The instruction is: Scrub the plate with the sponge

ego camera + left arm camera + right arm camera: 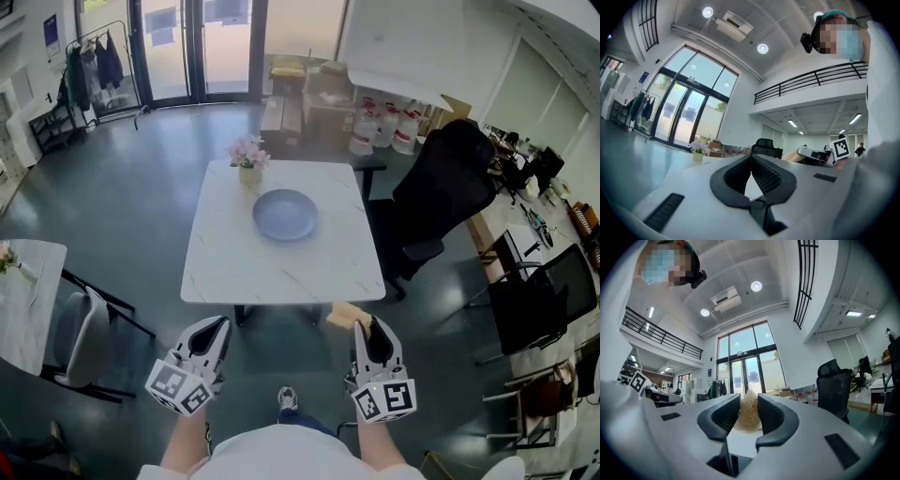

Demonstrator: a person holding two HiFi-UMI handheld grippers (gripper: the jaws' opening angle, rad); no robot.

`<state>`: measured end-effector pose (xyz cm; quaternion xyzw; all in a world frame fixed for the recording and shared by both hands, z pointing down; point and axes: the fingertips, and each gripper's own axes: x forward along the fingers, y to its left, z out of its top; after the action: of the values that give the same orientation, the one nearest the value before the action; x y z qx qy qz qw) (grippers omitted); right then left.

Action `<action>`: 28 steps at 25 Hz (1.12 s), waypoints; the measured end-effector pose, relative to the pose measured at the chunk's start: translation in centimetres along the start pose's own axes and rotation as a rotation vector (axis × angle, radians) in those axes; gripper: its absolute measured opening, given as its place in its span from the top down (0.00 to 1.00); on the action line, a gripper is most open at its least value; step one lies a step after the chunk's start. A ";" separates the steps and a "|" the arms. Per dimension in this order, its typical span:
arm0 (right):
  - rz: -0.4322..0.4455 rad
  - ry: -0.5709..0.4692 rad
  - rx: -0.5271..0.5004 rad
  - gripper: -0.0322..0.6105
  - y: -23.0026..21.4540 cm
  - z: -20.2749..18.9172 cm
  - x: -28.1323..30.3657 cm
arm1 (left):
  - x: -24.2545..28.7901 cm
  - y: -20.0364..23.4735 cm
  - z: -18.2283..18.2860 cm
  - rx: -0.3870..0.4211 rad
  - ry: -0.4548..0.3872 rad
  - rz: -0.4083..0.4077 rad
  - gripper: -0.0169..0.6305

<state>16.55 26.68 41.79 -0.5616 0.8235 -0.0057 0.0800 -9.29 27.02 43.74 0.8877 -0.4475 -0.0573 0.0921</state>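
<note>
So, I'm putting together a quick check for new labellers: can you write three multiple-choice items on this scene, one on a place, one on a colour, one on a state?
1. Where is the plate? A in a sink; B on the white table; C on a shelf.
2. What colour are the flowers near the plate? A yellow; B red; C pink.
3. The right hand-held gripper is: A shut on the sponge; B open and empty; C shut on a cup.

Key: 1 B, the head view shows it lying mid-table; 2 C, the blooms are pale pink; 3 A, the right gripper view shows both jaws pressing the tan sponge.
</note>
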 end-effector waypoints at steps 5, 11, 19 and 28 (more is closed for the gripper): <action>0.022 -0.002 0.010 0.76 -2.9 -0.4 3.5 | 3.7 1.6 0.3 0.001 -0.008 0.036 0.92; 0.062 0.005 0.017 0.77 -5.3 -0.9 6.5 | 6.5 3.9 0.6 -0.010 -0.028 0.104 0.92; 0.104 0.032 0.040 0.76 -5.3 -2.3 9.7 | 6.8 6.3 0.3 -0.015 -0.019 0.166 0.92; 0.091 0.051 0.035 0.76 -5.7 -3.1 13.3 | 9.9 9.7 0.9 -0.034 -0.027 0.150 0.92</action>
<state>16.62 12.01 43.74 -0.5219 0.8496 -0.0306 0.0690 -11.19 13.32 44.80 0.8490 -0.5130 -0.0698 0.1054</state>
